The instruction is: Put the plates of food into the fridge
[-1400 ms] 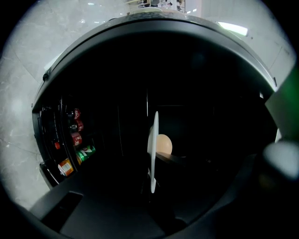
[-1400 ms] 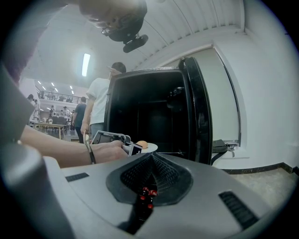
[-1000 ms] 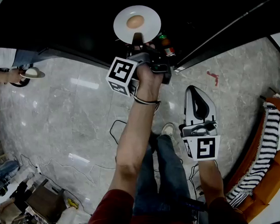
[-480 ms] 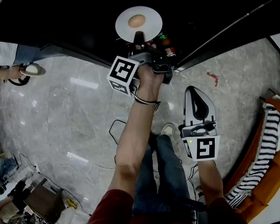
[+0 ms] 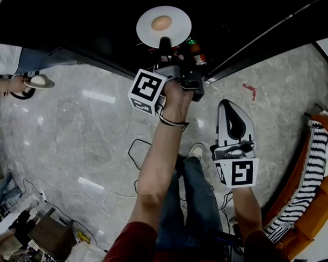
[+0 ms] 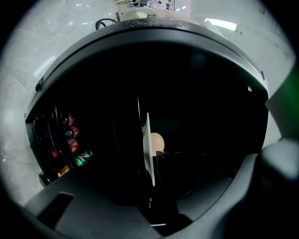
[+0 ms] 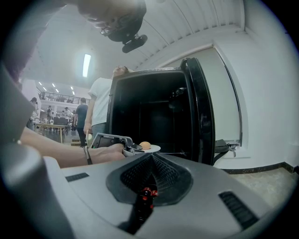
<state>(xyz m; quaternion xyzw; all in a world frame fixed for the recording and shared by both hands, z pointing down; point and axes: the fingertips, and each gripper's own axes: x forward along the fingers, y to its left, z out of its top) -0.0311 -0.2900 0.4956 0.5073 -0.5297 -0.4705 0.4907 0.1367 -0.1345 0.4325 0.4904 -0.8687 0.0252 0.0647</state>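
At the top centre of the head view, the left gripper (image 5: 163,45) is clamped on the near rim of a round white plate (image 5: 164,27) carrying a pale tan bun (image 5: 161,22) — held level against the dark interior of the open black fridge (image 5: 69,21). Red and green drink cans (image 5: 195,51) sit just right of the plate. At lower right, the right gripper (image 5: 231,119) hangs over the grey marble floor (image 5: 89,130), jaws together on nothing. At the left edge, another person's hand (image 5: 14,84) holds a second small plate (image 5: 39,82) — well apart.
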